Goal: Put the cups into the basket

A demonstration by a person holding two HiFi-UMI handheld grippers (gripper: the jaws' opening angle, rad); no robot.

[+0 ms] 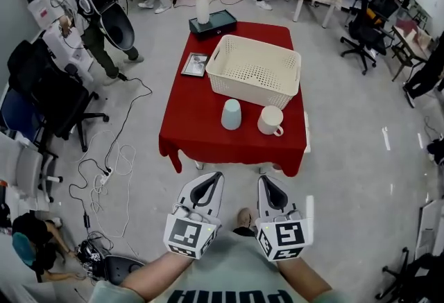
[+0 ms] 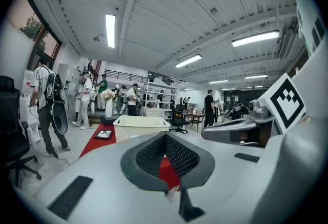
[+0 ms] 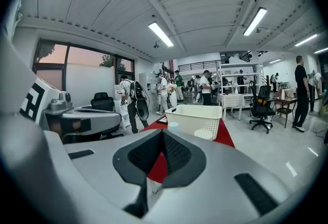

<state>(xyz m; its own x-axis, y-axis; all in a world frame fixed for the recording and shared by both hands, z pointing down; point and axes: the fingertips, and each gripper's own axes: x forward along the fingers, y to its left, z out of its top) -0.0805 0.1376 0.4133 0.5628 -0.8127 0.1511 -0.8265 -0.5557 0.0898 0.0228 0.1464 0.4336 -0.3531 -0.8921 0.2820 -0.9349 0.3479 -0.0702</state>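
Cups (image 1: 231,114) hidden from left gripper view.

The head view looks steeply down from above the person. The red counter (image 1: 201,128) lies well ahead, with the left claw (image 1: 216,177) and right claw (image 1: 263,181) near the bottom edge. Each claw view rides just behind its own jaws, facing nearly level across the room. All three views share the basket (image 1: 254,71) on that counter, seen from well back.
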